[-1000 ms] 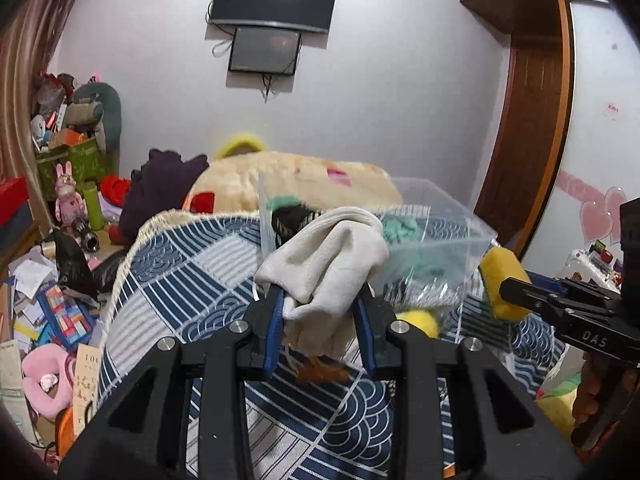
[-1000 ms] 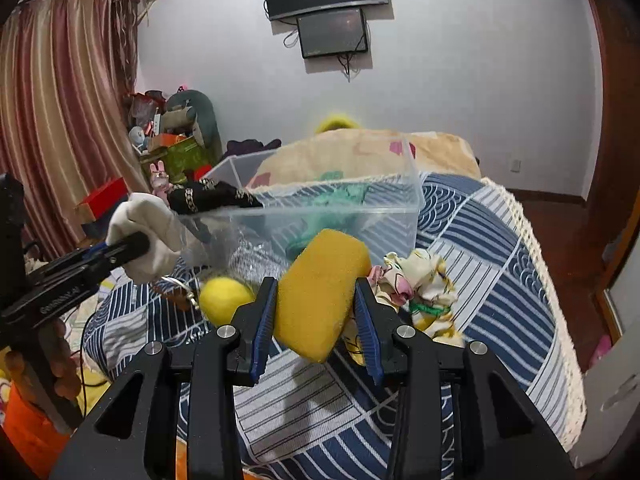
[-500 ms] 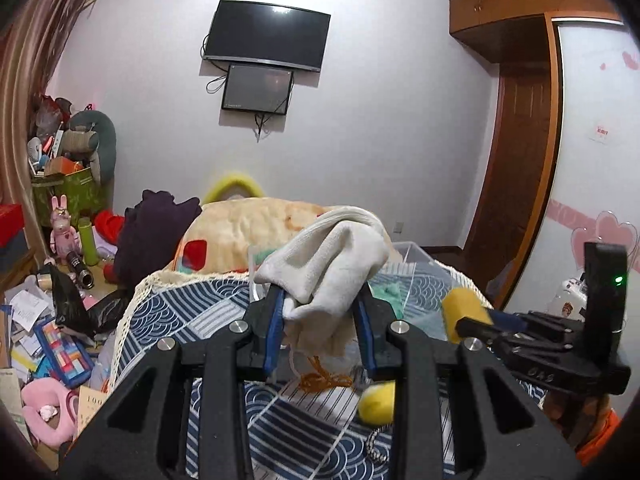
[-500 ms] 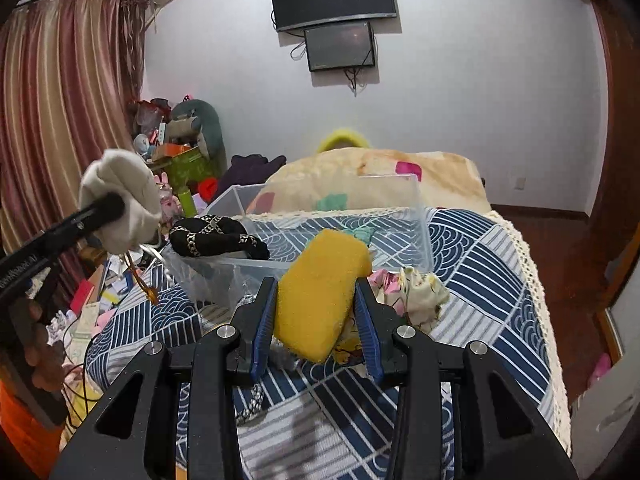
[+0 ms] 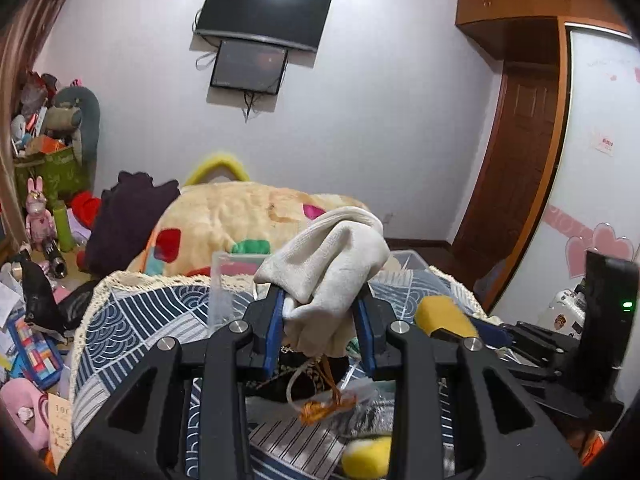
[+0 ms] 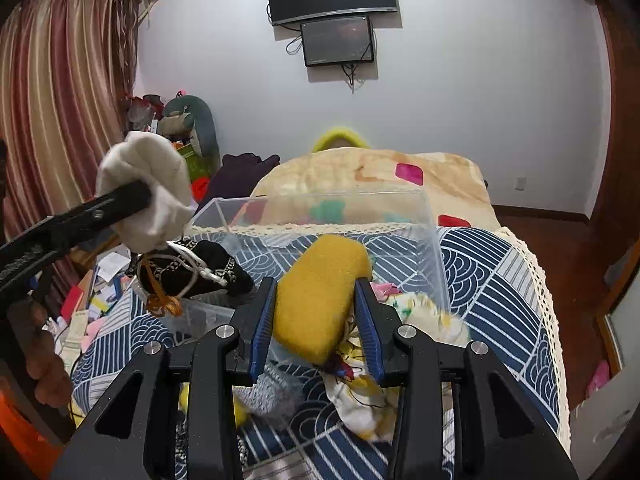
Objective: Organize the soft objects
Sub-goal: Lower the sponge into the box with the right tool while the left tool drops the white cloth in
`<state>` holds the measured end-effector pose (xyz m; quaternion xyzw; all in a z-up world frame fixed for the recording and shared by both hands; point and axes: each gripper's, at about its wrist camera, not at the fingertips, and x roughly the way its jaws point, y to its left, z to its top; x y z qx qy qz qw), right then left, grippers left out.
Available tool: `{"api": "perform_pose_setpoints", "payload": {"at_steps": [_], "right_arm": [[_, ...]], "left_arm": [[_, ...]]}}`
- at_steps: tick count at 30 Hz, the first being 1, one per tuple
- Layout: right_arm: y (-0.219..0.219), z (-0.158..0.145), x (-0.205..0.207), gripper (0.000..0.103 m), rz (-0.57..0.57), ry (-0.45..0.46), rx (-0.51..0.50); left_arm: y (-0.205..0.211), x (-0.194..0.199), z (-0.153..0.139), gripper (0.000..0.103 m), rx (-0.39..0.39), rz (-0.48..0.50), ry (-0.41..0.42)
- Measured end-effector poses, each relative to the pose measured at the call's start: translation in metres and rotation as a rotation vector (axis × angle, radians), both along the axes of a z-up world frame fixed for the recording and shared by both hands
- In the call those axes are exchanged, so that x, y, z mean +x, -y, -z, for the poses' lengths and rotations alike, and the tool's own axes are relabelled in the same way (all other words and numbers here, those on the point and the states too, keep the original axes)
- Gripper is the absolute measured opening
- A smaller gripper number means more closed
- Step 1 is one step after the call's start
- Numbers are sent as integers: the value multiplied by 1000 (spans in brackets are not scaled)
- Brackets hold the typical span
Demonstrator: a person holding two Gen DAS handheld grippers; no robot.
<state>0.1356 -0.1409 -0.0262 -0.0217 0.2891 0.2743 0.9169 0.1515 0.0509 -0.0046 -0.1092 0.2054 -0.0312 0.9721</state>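
My left gripper [image 5: 322, 322] is shut on a white sock [image 5: 332, 272] with an orange cord [image 5: 326, 408] dangling below it; the sock also shows in the right wrist view [image 6: 146, 190], raised beside the clear plastic bin [image 6: 434, 248]. My right gripper [image 6: 316, 322] is shut on a yellow sponge [image 6: 320, 296], held in front of the bin; the sponge also shows in the left wrist view [image 5: 444, 316]. A black chain-trimmed item [image 6: 196, 270] lies at the bin's near left corner.
A patterned cloth [image 6: 372, 396], a grey fuzzy item [image 6: 272, 396] and a yellow ball [image 5: 366, 458] lie on the blue patterned bedspread [image 6: 492, 292]. A beige quilt [image 6: 360, 176] is heaped behind the bin. Clutter covers the floor at left [image 5: 28, 344].
Both grippers have risen with their loads. The sock went up and now hangs beside the bin's left corner; the sponge moved toward the bin.
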Motion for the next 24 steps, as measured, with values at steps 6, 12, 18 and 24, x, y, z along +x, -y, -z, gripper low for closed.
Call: {"api": "perform_pose_setpoints", "payload": {"at_steps": [6,12,18,24], "right_arm": [[-2,0,8,38,3,0,-17],[0,0,14,56,18,-18,-26],[2,-2,9,57,10,-12,-32],[6,-5,5,62,7,8,-41]], "left_arm": [[10,24,13,32,38,10,-56],[22,39,23,32,96,33,-112],[29,51,29,39,147,35,-148],[26,50,28,56,129,39,-163]]}}
